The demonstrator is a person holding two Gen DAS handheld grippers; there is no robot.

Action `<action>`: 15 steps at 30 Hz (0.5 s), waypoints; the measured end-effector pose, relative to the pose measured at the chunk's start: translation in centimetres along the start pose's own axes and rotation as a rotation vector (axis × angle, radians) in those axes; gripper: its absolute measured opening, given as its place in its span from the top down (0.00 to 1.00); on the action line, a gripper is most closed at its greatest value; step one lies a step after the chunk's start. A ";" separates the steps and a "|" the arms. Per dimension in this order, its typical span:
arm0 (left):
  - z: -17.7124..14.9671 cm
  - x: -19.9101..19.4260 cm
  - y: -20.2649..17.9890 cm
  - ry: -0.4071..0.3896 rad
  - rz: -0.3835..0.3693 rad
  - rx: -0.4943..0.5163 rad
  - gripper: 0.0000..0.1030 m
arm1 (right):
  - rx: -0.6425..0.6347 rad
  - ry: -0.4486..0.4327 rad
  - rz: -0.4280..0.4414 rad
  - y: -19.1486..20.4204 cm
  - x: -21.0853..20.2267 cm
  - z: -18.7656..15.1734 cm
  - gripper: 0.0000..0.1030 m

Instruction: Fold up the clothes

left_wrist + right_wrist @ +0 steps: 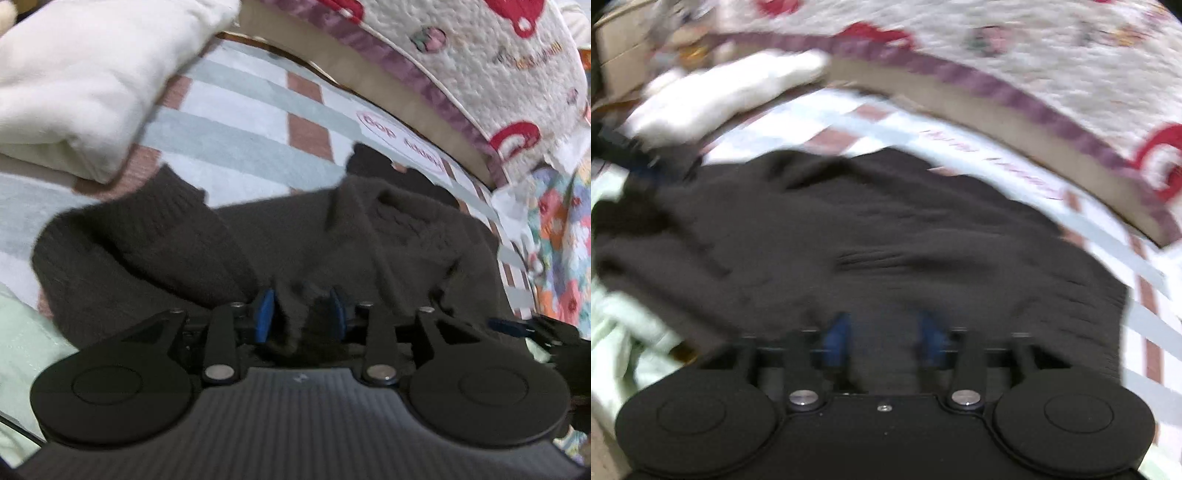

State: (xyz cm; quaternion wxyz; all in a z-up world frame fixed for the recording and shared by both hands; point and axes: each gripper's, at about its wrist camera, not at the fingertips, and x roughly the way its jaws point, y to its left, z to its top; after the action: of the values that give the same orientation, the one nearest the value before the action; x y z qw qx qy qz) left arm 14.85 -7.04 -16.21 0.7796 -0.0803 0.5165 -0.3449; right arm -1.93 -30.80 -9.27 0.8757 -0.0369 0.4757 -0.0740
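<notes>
In the left wrist view, one dark brown sweater (258,240) is pinched by the left gripper (300,314), spread ahead on a striped sheet (240,122). One folded white garment (74,81) is seen ahead-left. A label beginning "Bop" (400,142) is partly readable.

In the right wrist view, the same sweater (868,240) is bunched between the blue pads of the right gripper (884,336); the grip cannot be told surely.

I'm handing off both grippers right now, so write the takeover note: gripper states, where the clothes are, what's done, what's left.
Left gripper: fingers at the near edge of the dark brown sweater, knit bunched between the blue pads; looks pinched.
Right gripper: same sweater, fabric between its pads; the view is too blurred to confirm a firm grip.
The sweater lies spread on the striped sheet, a sleeve already laid across its body.
A folded cream garment sits at the far left, apparently done.
Left to do: probably fold the near edge away from you, then stack the sweater.
</notes>
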 end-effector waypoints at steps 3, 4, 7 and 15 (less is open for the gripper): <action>-0.6 0.5 -0.8 0.030 0.011 0.031 0.62 | -0.095 0.032 -0.052 2.0 2.6 -0.5 0.54; -0.8 0.8 -1.0 0.035 0.023 0.037 0.62 | -0.045 0.007 -0.063 1.4 2.5 -0.4 0.70; -1.0 1.2 -1.1 0.040 0.032 0.044 0.62 | 0.192 -0.109 -0.024 -2.6 0.5 0.4 0.92; -0.7 1.1 -0.2 0.047 0.012 -0.008 0.60 | 0.621 -0.132 -0.327 -11.0 -5.1 -4.5 0.87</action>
State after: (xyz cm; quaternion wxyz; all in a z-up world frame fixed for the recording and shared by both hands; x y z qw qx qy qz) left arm 14.43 -7.74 -17.22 0.7689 -0.0723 0.5368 -0.3398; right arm -9.48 -40.80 -5.98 0.8506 0.1509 0.3605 -0.3517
